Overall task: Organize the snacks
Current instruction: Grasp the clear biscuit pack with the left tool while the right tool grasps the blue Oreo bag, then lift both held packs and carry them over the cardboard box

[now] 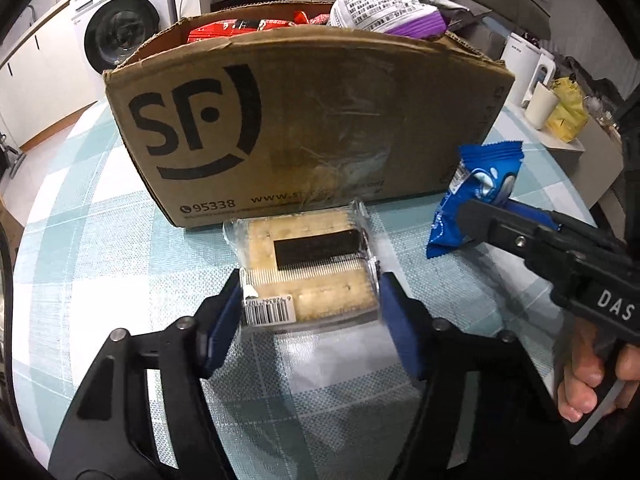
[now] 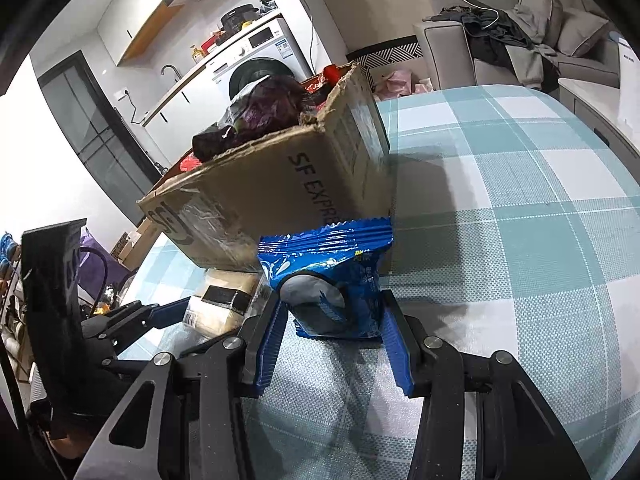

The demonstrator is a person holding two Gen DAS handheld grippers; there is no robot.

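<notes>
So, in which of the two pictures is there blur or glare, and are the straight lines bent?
Left wrist view: the right finger of the left tool is smeared by motion, and the clear cracker pack gives small glints. Right wrist view: sharp, with a soft shadow under the blue cookie packet. Both views: fisheye bends the cardboard box edges and the checked tablecloth lines; corners are dark.

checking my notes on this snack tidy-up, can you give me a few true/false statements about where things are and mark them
1. The right gripper is shut on the blue snack packet. True.
2. The cracker pack lies inside the cardboard box. False: it lies on the checked tablecloth in front of the box, between the left gripper's pads.
3. The box is empty. False: red and purple packets stick out of its top.
4. A washing machine stands behind the table. True.
</notes>
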